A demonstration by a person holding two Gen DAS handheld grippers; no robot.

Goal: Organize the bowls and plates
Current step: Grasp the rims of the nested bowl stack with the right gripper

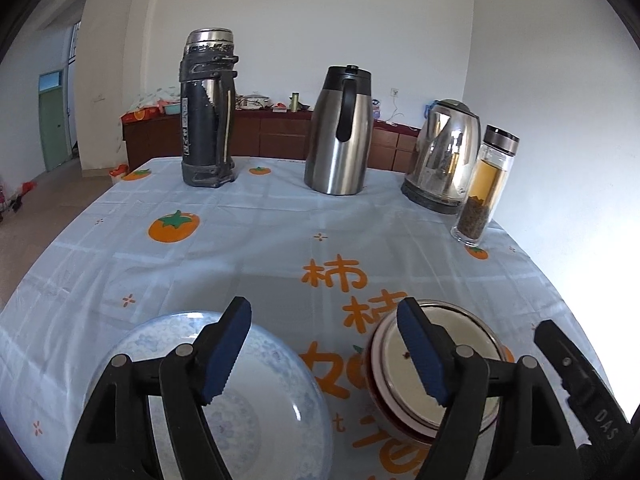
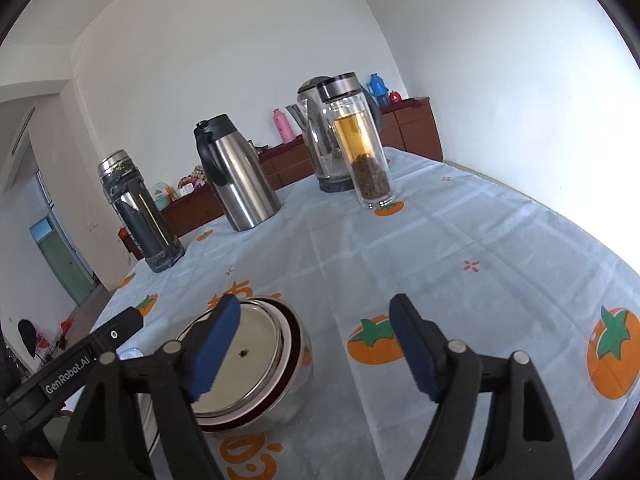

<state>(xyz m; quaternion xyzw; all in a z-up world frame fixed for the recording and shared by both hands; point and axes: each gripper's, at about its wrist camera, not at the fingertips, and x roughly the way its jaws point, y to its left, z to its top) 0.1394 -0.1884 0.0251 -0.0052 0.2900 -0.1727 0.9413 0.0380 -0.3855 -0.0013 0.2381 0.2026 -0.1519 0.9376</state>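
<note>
A white plate with a blue pattern [image 1: 272, 392] lies on the table at the near left of the left wrist view. To its right sits a stack of steel bowls [image 1: 460, 348] with a dark red rim; it also shows in the right wrist view [image 2: 260, 356]. My left gripper [image 1: 324, 352] is open and empty, held above the gap between plate and bowls. My right gripper [image 2: 316, 348] is open and empty, just right of the bowls. Its body [image 1: 580, 392] shows at the right edge of the left wrist view.
At the far side of the table [image 1: 280, 240], with its light blue persimmon cloth, stand a black flask [image 1: 208, 112], a steel jug [image 1: 340, 132], an electric kettle [image 1: 444, 152] and a glass tea bottle [image 1: 484, 188]. A brown sideboard [image 1: 280, 136] runs along the wall behind.
</note>
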